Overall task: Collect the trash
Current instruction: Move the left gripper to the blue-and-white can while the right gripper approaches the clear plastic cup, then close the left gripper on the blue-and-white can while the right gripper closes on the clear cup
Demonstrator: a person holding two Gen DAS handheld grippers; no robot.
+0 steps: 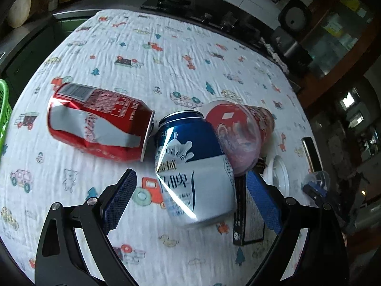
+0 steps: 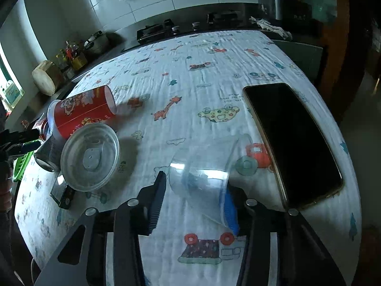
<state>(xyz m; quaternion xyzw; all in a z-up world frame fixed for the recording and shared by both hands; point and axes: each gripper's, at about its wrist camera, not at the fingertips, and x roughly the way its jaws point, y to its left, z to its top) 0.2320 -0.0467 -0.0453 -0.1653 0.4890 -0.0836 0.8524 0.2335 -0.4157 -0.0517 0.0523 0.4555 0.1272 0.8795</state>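
Right tool [image 2: 194,191] has its two fingers drawn in on a clear plastic cup [image 2: 204,174] that lies on its side, mouth toward the far right; the dark left finger [image 2: 157,202] is against the cup's base end and the blue right pad [image 2: 230,211] shows through the cup's wall, so the cup is gripped. Just right of the cup a black phone [image 2: 293,143] lies flat, running out to the right edge of the tabletop [image 2: 190,76]. Left of the cup a round translucent lid [image 2: 90,156] leans on a small dark box [image 2: 63,194], with a red paper cup [image 2: 83,109] on its side behind it. Between lid and clear cup the printed cloth is bare, and the far half of the tabletop is open up to the stove edge.

Left tool [image 1: 190,195] stands wide open, holding nothing, its blue pads either side of a blue-and-white can [image 1: 195,166] without touching it; the left pad [image 1: 119,200] is well off the can, the right pad [image 1: 263,202] nearer. A dented red can [image 1: 100,124] lies on its side just left of the blue one, rim almost against it, and the red paper cup [image 1: 238,133] leans at the blue can's right. The dark box [image 1: 247,217] lies beside the right pad. A green basket [image 1: 4,109] shows at the left edge.
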